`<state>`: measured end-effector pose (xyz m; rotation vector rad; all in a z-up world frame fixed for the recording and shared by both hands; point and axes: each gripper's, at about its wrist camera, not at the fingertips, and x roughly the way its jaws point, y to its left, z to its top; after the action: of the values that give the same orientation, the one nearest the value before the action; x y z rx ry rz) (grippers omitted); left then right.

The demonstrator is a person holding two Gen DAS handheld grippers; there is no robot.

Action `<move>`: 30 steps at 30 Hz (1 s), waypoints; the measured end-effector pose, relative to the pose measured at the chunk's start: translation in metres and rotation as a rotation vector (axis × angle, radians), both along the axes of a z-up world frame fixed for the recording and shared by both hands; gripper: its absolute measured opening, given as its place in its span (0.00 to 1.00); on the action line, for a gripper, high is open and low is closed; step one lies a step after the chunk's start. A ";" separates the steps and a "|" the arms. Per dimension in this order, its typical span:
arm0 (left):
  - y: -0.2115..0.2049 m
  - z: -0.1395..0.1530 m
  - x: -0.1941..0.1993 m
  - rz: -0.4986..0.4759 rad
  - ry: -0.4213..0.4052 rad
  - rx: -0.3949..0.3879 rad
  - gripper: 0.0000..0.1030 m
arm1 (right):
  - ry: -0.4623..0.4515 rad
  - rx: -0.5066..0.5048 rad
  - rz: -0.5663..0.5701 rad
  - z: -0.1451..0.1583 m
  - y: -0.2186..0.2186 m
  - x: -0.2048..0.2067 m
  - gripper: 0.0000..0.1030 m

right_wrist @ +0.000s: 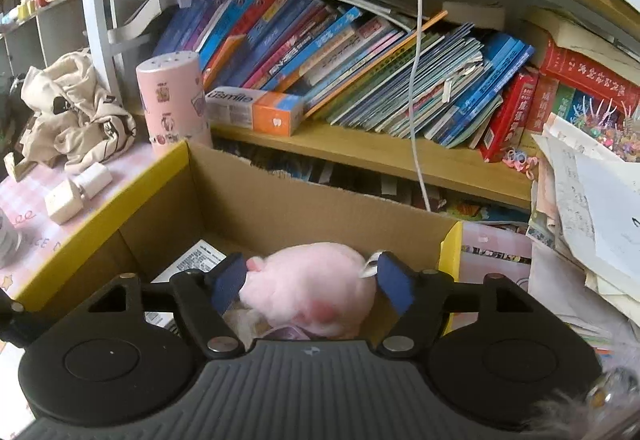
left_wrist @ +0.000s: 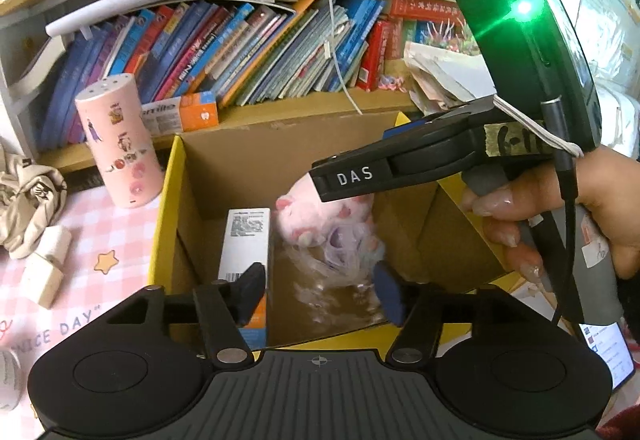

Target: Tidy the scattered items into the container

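Observation:
An open cardboard box (left_wrist: 224,159) with yellow flaps stands on the pink checked desk; it also shows in the right wrist view (right_wrist: 280,199). A white carton (left_wrist: 246,240) lies inside it. A pink plush toy (right_wrist: 308,288) sits between the fingers of my right gripper (right_wrist: 312,286), over the box; the fingers stand wide beside it. In the left wrist view the plush (left_wrist: 320,220) hangs blurred under the right gripper's finger (left_wrist: 352,175). My left gripper (left_wrist: 320,294) is open and empty above the box's near edge.
A pink cylinder (left_wrist: 116,139), white adapters (left_wrist: 46,264) and a crumpled beige cloth bag (left_wrist: 28,195) lie left of the box. A toothpaste box (right_wrist: 256,109) rests on the shelf of leaning books (right_wrist: 360,59). Loose papers (right_wrist: 580,199) pile at right. A white cable (right_wrist: 418,79) hangs down.

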<state>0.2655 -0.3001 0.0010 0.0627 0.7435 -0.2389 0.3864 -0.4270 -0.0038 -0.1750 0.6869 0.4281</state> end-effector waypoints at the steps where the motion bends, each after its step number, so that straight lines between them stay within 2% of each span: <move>1: 0.000 0.001 -0.001 0.002 -0.005 0.002 0.63 | -0.001 0.001 0.001 0.001 0.000 -0.001 0.69; 8: 0.002 0.009 -0.013 0.023 -0.039 0.012 0.65 | -0.004 0.005 0.022 0.004 0.001 -0.016 0.69; 12: 0.007 0.014 -0.024 0.035 -0.063 0.012 0.65 | -0.014 0.012 0.035 0.008 0.000 -0.026 0.76; 16: 0.013 0.017 -0.035 0.065 -0.080 0.010 0.66 | -0.033 0.019 0.039 0.014 -0.004 -0.039 0.77; 25: 0.026 0.021 -0.053 0.129 -0.103 -0.007 0.75 | -0.073 0.052 0.039 0.025 -0.012 -0.069 0.85; 30: 0.029 0.024 -0.063 0.130 -0.129 -0.009 0.79 | -0.098 0.062 0.015 0.031 -0.015 -0.088 0.89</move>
<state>0.2027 -0.2712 0.0252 0.0211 0.6160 -0.1124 0.2980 -0.4421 0.0269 -0.1415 0.5758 0.4514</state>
